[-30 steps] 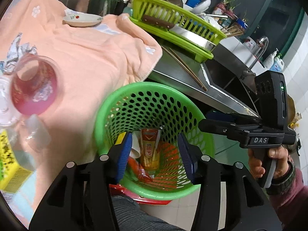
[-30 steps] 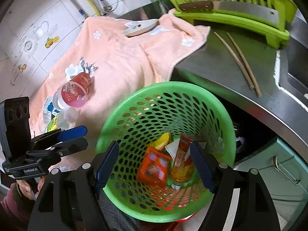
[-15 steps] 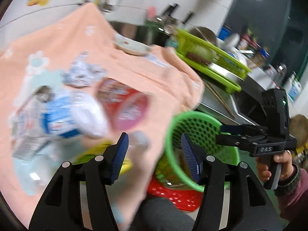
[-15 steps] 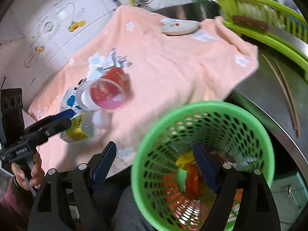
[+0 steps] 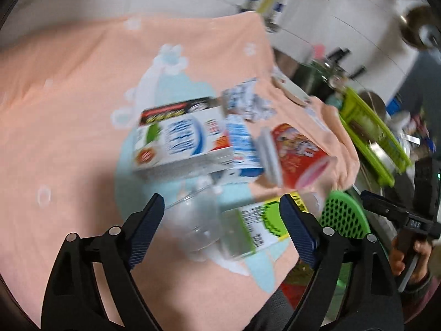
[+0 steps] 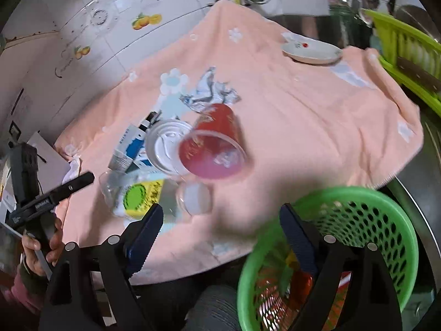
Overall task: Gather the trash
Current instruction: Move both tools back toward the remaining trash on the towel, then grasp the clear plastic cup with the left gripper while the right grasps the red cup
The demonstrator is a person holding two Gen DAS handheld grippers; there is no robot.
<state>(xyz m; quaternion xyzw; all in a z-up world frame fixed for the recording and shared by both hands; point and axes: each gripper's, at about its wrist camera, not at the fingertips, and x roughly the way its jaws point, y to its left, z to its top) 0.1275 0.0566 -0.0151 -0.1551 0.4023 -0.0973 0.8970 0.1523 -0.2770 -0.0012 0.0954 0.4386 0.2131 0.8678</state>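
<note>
While the left tongs (image 5: 222,215) hang low over the peach towel (image 5: 69,96) with their ribbed blue pads spread wide and gripping nothing, a clear plastic bottle (image 5: 209,226) with a yellow-and-green label lies on its side just beyond and between the tips. Behind it a white cardboard box (image 5: 179,143) with blue lettering rests flat, a blue-and-white carton (image 5: 242,146) leans against it, and a red plastic cup (image 5: 297,154) lies tipped over with its translucent pink mouth facing right; a crumpled silvery wrapper (image 5: 248,102) sits farther back. All of this is motion-blurred, so finer print cannot be read. The right tongs (image 6: 220,229) are held over the towel's near edge, their pads also apart and empty, the right pad standing in front of the rim of the green perforated basket (image 6: 386,215), which sits below the tabletop edge and holds orange and yellow packets that are too blurred to name. From this side the cup's round open mouth faces the camera, touching a shallow white lid (image 6: 165,149). The towel is soft, fleecy fabric with pale flower prints, draped over the tabletop. A small white ceramic dish (image 6: 311,51) rests near its far edge, beside a lime-green slatted plastic rack (image 6: 408,52).
</note>
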